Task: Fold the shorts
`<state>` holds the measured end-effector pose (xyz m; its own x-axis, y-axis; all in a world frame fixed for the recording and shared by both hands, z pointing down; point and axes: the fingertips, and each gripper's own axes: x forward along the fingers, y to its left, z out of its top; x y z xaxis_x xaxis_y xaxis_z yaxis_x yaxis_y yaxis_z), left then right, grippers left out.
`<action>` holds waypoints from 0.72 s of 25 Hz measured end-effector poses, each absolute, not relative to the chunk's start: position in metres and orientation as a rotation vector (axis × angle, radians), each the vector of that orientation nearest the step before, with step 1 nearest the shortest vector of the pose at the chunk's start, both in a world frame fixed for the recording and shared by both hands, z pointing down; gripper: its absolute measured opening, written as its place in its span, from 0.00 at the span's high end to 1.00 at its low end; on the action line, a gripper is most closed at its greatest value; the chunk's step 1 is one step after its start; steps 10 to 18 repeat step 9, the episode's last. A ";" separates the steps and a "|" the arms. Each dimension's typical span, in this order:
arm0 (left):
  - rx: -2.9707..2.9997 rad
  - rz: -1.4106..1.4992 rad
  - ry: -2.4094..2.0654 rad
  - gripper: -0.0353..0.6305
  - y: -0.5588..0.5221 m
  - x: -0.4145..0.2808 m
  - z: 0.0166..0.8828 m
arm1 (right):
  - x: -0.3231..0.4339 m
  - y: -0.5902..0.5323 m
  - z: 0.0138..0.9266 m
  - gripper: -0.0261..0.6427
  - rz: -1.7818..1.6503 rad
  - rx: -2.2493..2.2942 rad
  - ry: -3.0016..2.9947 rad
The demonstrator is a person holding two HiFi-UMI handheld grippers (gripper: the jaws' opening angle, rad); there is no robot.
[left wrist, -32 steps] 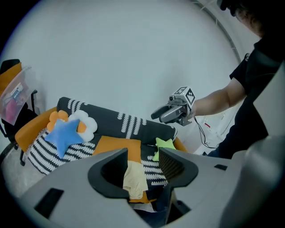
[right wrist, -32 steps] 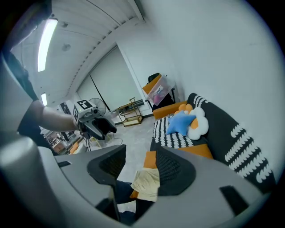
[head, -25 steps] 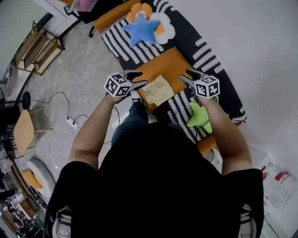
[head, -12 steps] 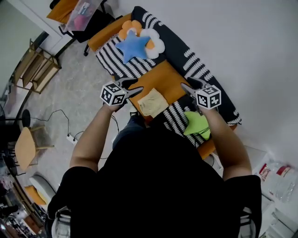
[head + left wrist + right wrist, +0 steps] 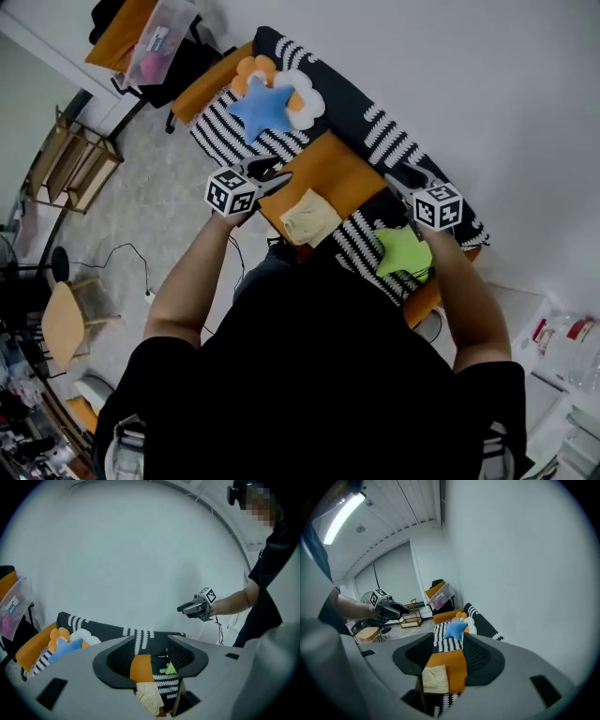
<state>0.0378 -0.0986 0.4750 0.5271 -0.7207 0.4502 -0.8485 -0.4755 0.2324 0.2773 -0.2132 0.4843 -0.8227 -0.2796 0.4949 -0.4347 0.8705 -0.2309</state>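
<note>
The beige shorts (image 5: 309,217) lie folded into a small rectangle on the orange seat cushion (image 5: 333,169) of a sofa. They also show low between the jaws in the left gripper view (image 5: 150,698) and the right gripper view (image 5: 435,678). My left gripper (image 5: 279,175) hovers above and left of them, open and empty (image 5: 151,641). My right gripper (image 5: 394,172) hovers to their right, jaws apart with nothing between them (image 5: 447,639). Each gripper sees the other in the air: the right gripper (image 5: 185,607) and the left gripper (image 5: 401,610).
A black-and-white patterned throw (image 5: 375,141) covers the sofa. A blue star pillow (image 5: 262,105) and flower cushions lie at its far end, a green star pillow (image 5: 403,250) under my right forearm. White wall behind; wooden rack (image 5: 70,155) and small tables on the floor to the left.
Both grippers have risen and drawn away from the shorts, the right one further to the right. The shorts stay folded on the orange cushion.
</note>
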 end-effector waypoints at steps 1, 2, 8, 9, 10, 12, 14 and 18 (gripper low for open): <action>2.341 0.401 -1.276 0.60 -0.102 0.038 0.473 | 0.281 -0.216 0.482 0.65 0.464 0.541 -2.583; 2.341 0.397 -1.266 0.60 -0.104 0.039 0.473 | 0.286 -0.217 0.482 0.65 0.465 0.560 -2.581; 2.369 0.402 -1.230 0.60 -0.114 0.042 0.466 | 0.303 -0.223 0.476 0.65 0.471 0.647 -2.577; 2.374 0.404 -1.227 0.60 -0.118 0.042 0.463 | 0.304 -0.225 0.473 0.65 0.469 0.659 -2.577; 2.374 0.404 -1.227 0.60 -0.118 0.042 0.463 | 0.304 -0.225 0.473 0.65 0.469 0.659 -2.577; 2.374 0.404 -1.227 0.60 -0.118 0.042 0.463 | 0.304 -0.225 0.473 0.65 0.469 0.659 -2.577; 2.374 0.404 -1.227 0.60 -0.118 0.042 0.463 | 0.304 -0.225 0.473 0.65 0.469 0.659 -2.577; 2.374 0.404 -1.227 0.60 -0.118 0.042 0.463 | 0.304 -0.225 0.473 0.65 0.469 0.659 -2.577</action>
